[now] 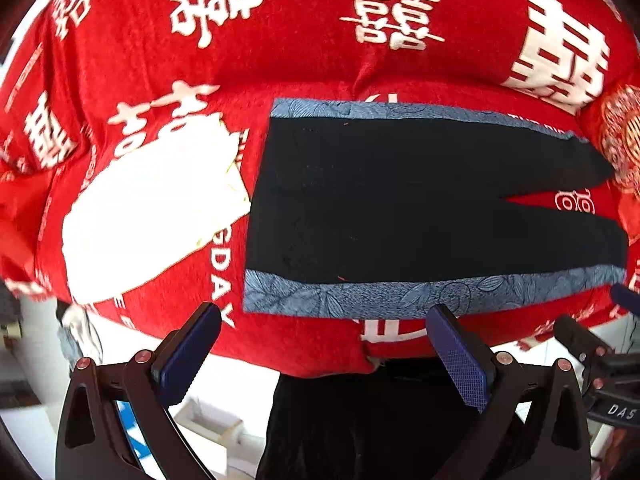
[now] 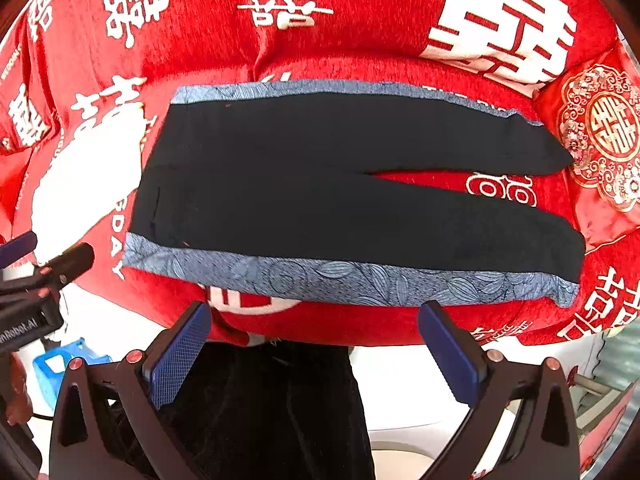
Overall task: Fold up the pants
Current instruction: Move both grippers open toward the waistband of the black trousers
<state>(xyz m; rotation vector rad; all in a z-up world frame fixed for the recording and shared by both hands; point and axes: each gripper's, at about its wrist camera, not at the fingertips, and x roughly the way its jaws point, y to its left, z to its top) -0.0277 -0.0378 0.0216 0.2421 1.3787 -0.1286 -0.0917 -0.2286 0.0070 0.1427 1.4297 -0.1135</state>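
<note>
Black pants (image 1: 400, 200) (image 2: 320, 184) with blue patterned side stripes lie flat on a red bed cover, waist to the left and the two legs running right with a narrow split between them. My left gripper (image 1: 324, 316) is open, held off the bed's near edge below the waist end of the near stripe, touching nothing. My right gripper (image 2: 316, 316) is also open, just short of the near stripe around mid-leg. The left gripper (image 2: 28, 252) shows at the left edge of the right wrist view, and the right gripper (image 1: 600, 340) at the right edge of the left wrist view.
The red bed cover (image 1: 304, 64) (image 2: 360, 52) carries white characters and a big white shape (image 1: 152, 208) left of the waist. A red ornate cushion (image 2: 604, 136) sits by the leg ends. A person's dark clothing (image 2: 264, 412) stands at the near edge. A blue stool (image 2: 60, 368) is on the floor.
</note>
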